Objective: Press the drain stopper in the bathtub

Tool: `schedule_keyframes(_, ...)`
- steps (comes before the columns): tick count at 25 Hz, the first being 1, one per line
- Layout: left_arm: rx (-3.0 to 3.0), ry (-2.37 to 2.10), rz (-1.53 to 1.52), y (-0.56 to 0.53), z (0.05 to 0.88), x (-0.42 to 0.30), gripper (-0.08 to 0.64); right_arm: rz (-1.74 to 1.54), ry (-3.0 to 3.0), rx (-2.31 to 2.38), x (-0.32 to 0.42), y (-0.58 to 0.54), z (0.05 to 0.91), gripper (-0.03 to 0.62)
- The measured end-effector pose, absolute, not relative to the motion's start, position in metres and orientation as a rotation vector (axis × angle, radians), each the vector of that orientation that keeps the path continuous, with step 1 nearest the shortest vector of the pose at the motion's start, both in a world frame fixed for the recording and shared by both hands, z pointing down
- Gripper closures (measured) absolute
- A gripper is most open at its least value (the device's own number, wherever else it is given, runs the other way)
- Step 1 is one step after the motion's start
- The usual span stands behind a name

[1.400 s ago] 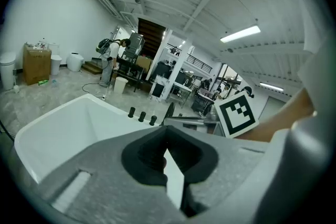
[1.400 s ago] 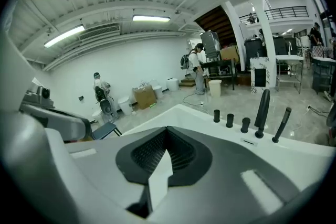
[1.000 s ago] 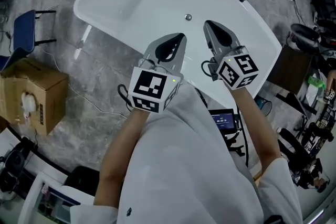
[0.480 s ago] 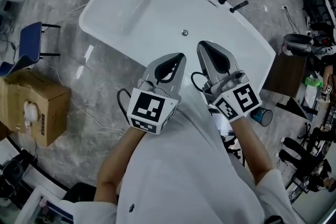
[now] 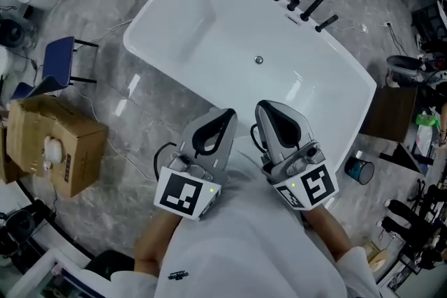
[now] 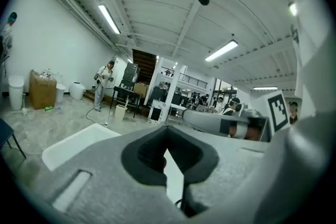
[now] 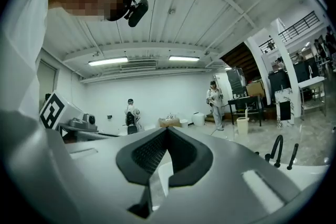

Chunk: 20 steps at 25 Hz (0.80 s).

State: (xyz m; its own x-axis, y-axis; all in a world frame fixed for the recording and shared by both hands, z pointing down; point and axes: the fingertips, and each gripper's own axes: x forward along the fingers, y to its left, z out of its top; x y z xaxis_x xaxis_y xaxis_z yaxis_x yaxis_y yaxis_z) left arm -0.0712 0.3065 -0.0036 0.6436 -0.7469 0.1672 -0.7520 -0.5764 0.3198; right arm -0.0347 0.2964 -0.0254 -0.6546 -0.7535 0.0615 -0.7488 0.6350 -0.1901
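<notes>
Mid-frame in the bathtub (image 5: 174,17), the drain stopper (image 5: 259,60) is untouched. Left gripper (image 5: 225,113) and right gripper (image 5: 265,107) hover short, jaws clenched empty.

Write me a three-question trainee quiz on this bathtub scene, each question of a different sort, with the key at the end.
1. True or false: the right claw is pressing down on the drain stopper.
2. Multiple choice: which of these sits on the floor to the left of the bathtub in the head view? A. a cardboard box B. a ladder C. a bicycle
3. Fill in the blank: the left claw and the right claw each have their jaws ____, with nothing between them.

Key: 1. False, it is held apart from the stopper, near the tub's near rim. 2. A. 3. shut.
</notes>
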Motion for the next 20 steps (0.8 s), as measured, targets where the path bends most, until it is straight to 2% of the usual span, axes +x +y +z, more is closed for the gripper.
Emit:
schedule_keyframes(7,2.461,-1.342,0.172,0.342,0.005,-0.115,0.561,-0.389,2.850,-1.360,-0.071,0.354,-0.001,0.600)
schedule_keyframes(20,2.545,-1.165,0.281,0.397,0.033,-0.085,0.561,-0.445,2.951,-1.351,-0.077,0.419,0.025,0.600)
